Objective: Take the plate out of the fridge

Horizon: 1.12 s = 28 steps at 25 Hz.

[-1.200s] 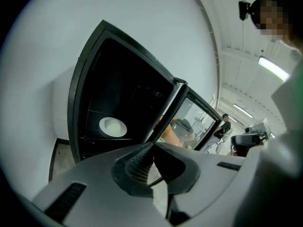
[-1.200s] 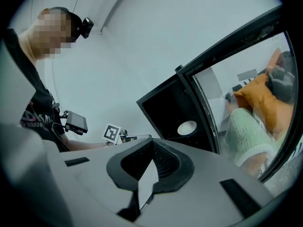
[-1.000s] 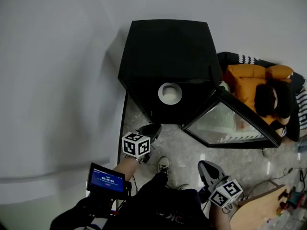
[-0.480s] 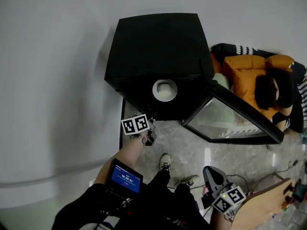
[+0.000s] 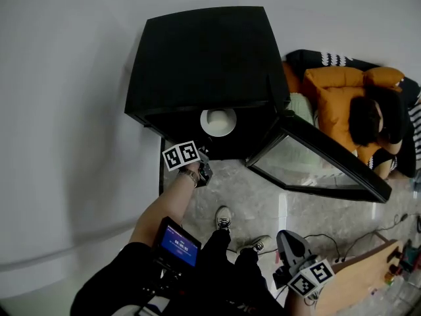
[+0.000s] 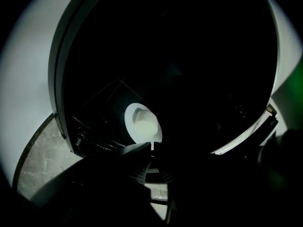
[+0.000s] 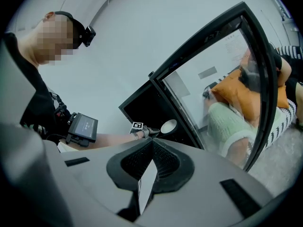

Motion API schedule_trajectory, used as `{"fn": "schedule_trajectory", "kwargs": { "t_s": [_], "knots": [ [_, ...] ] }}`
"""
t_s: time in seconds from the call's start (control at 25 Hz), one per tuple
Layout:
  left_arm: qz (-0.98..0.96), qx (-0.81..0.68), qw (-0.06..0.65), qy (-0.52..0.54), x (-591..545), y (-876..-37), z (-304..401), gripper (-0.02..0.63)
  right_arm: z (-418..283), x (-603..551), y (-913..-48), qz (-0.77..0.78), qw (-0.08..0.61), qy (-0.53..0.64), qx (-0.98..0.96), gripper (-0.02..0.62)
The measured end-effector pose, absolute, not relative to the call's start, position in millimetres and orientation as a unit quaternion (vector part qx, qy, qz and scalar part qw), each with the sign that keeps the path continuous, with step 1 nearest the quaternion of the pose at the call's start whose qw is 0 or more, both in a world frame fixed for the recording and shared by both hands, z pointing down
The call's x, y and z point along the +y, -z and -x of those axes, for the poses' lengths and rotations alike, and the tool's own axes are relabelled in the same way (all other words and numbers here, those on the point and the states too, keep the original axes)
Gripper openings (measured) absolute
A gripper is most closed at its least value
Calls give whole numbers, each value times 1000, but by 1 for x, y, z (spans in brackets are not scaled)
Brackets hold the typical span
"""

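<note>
the white plate [image 5: 218,122] lies inside the black fridge [image 5: 197,58], just behind its open front. the left gripper [image 6: 150,146], jaws shut and empty, points into the fridge mouth near the plate. the right gripper [image 7: 152,142], also closed on nothing, hangs well away from the fridge, out past its open glass door [image 5: 316,166].

Head view overhead, left gripper view near fridge [image 5: 204,58], right farther, plate [image 5: 218,122] shared

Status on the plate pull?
Left tool shut, tip at plate edge, contact unclear. Right tool shut, empty, held back. Plate inside fridge, door open, nothing blocking.
</note>
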<state>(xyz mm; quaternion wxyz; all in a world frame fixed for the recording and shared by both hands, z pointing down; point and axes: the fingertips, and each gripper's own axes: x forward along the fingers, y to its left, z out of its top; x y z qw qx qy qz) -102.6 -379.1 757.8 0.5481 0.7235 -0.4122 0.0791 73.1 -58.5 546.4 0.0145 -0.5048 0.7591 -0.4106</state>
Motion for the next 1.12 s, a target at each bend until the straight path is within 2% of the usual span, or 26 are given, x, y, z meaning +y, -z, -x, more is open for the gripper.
{"fn": "schedule_trajectory", "kwargs": {
  "t_s": [0.32,0.44,0.52,1.04,1.12],
  "knots": [
    [-666,-421,613,-53,-398,-785,98,11,-72,-61,-557,509,17,425,749,-3],
    [-632,-418,652,-26,-402,-793,93,49,-75,-60,-560,514,20,428,743,-3],
    [-618,-418,666,-10,-405,-795,91,49,-76,-59,-560,517,21,429,740,-3],
    [-568,-434,699,14,-401,-803,96,51,-81,-60,-562,520,31,436,734,-3],
    [-560,-437,704,11,-401,-806,95,86,-79,-63,-561,518,33,435,736,-3]
  ]
}}
